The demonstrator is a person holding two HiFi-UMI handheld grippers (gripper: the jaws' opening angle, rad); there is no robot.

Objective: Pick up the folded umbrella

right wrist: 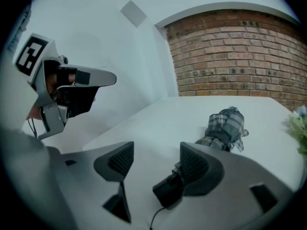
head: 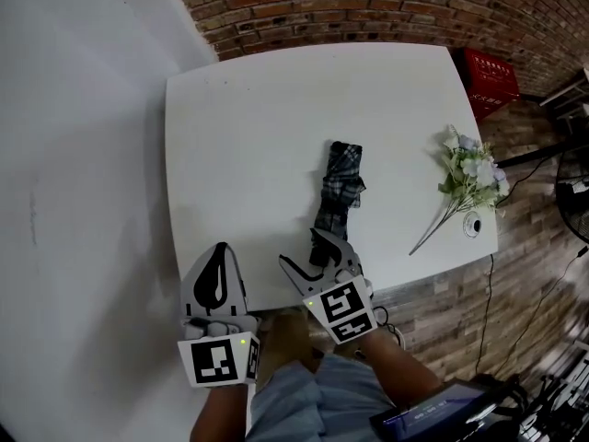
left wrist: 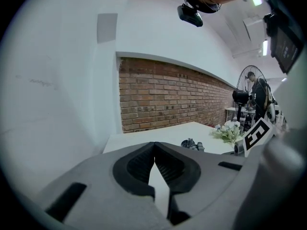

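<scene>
Right gripper (right wrist: 156,159) hangs open over the near edge of the white tabletop (head: 248,136), jaws well apart. Between them, close against the right-hand jaw, lies the black handle (right wrist: 169,189) of the folded umbrella (head: 339,180); the pads do not pinch it. The plaid umbrella lies flat near the tabletop's middle, running from the gripper away toward the brick wall (head: 386,3). Left gripper (head: 219,279) sits beside the right one by the near left corner, jaws closed tip to tip, nothing between. Flowers (head: 469,173) lie well off to the right.
</scene>
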